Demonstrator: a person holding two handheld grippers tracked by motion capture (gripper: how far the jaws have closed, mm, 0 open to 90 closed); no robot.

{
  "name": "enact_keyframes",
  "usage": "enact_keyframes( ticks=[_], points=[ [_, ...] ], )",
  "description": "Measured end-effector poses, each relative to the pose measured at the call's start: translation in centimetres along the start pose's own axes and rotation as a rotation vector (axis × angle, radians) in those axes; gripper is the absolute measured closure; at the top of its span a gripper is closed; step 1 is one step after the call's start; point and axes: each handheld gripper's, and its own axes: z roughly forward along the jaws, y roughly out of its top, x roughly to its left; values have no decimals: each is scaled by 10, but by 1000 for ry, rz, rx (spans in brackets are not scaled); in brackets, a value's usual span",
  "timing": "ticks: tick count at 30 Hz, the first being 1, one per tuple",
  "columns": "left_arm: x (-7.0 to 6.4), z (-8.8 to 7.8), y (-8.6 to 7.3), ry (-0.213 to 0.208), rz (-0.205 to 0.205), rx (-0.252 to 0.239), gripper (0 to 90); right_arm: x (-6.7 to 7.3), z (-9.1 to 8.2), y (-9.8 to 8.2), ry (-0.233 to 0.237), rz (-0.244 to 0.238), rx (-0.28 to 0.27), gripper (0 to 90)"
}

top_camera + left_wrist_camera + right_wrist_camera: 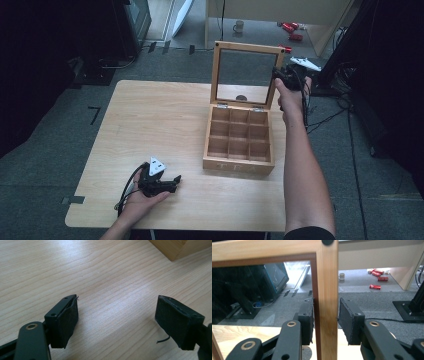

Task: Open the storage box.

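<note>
One box sits on the table, right of centre, and its lid stands upright with the glass pane facing us. We have the right gripper up at the lid's right-hand frame post. In the right gripper view that post runs straight up between the two jaws: the left pad looks to be touching the wood, the right pad stands just off it with a thin gap. So the claw is narrow around the post, not quite clamped as far as we can judge.

The left gripper lies low on the table near the front edge, well apart from the box. In its own view the jaws stand wide, nothing between them but bare wood grain, with a corner of the box off ahead.

We read this as the lid step: the post is bracketed and the lid is about to be swung. Next we need to keep the jaws around the post and follow the hinge arc, not pull straight, or the box may slide.

Counting: one box, one lid, nine compartments in three rows of three, all looking empty.
</note>
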Motion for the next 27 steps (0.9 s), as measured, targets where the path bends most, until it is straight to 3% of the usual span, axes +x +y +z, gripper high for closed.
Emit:
enact_keyframes(
  ticks=[6,13,18,27],
  points=[
    [0,0,0,2,5,1,194,-6,-6,-12,7,12,15,629],
    [-1,0,0,4,9,3,194,-12,-21,-26,34,-3,17,500],
    [-2,0,0,6,11,3,194,-18,-41,-41,77,7,57,362],
    [-2,1,0,9,14,5,194,-28,-87,-65,96,-61,74,263]
  ],
)
